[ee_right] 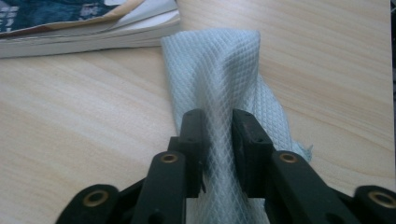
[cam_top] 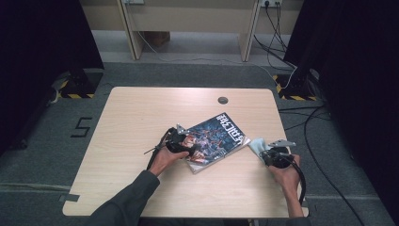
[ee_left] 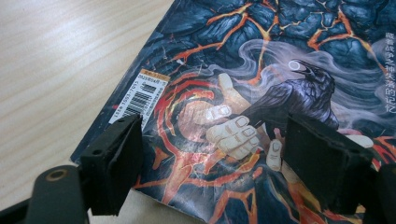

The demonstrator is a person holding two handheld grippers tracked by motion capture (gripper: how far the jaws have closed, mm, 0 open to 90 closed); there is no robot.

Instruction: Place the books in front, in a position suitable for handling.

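While pinching cloth point(ee_right: 219, 84), right tongs point(ee_right: 218, 140)

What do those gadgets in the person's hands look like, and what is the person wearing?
Each hand carries a black device. The left gripper has two blocky, matt black jaws on black arms with a brass-coloured rivet. The right gripper has slimmer black jaws and several brass-ringed pivots. In the high view both bear a grey three-cornered plate on top and trail black cables. The left arm wears a dark grey sleeve.
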